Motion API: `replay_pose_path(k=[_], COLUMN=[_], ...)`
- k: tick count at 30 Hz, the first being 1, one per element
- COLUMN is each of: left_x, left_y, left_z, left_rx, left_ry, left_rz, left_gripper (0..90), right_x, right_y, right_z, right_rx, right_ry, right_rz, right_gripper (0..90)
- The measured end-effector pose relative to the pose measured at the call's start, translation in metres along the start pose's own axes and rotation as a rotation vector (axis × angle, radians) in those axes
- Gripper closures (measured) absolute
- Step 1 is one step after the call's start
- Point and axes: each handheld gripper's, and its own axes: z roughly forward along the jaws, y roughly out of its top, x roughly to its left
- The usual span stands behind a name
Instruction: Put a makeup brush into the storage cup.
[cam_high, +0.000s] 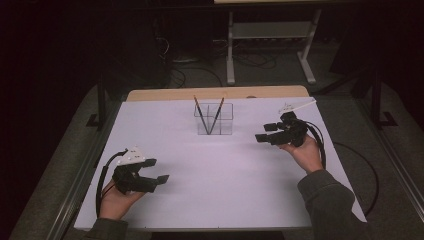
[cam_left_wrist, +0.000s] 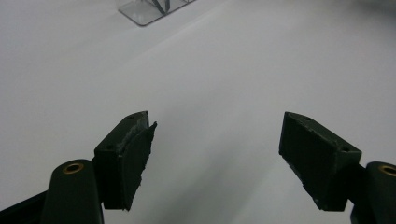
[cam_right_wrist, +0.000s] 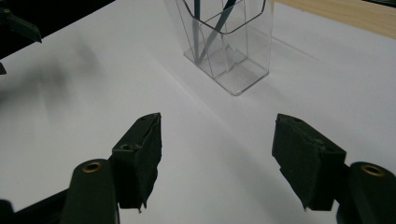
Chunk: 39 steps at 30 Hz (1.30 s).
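Observation:
A clear plastic holder (cam_high: 214, 120) stands at the back middle of the white sheet, and two pencils (cam_high: 201, 114) lean crossed inside it. My left gripper (cam_high: 159, 170) is held low at the front left, open and empty, pointing right. In the left gripper view its jaws (cam_left_wrist: 217, 121) stand wide apart over bare sheet, with the holder's base (cam_left_wrist: 144, 11) far off. My right gripper (cam_high: 264, 132) hovers to the right of the holder, pointing at it, also open. The right gripper view has the gripper (cam_right_wrist: 217, 121) empty a short way from the holder (cam_right_wrist: 229, 46).
The white sheet (cam_high: 220, 190) covers most of the table, with a strip of wood (cam_high: 150, 94) bare along the back edge. A cable (cam_high: 365, 170) loops off the right side. A white desk frame (cam_high: 270, 45) stands on the floor behind.

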Motion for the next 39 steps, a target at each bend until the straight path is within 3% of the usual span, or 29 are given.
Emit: replay_pose_path(k=[8,18,39], left_x=[0.003,0.002,-0.001], left_y=[0.002,0.000,-0.004], left_z=[-0.002,-0.003,-0.008], left_rx=[-0.005,-0.049,-0.077], left_ry=[0.015,0.038,0.064], left_rz=[0.010,-0.024,-0.023], left_gripper=[24.0,23.7,22.8], right_x=[0.004,0.011,0.031], right_y=[-0.010,-0.022,-0.046], right_z=[-0.004,-0.008,-0.021], right_rx=[-0.003,-0.008,-0.056], right_ry=[-0.006,-0.015,-0.041], right_rz=[-0.008,-0.021,-0.032], right_gripper=[31.1,29.5,27.3])
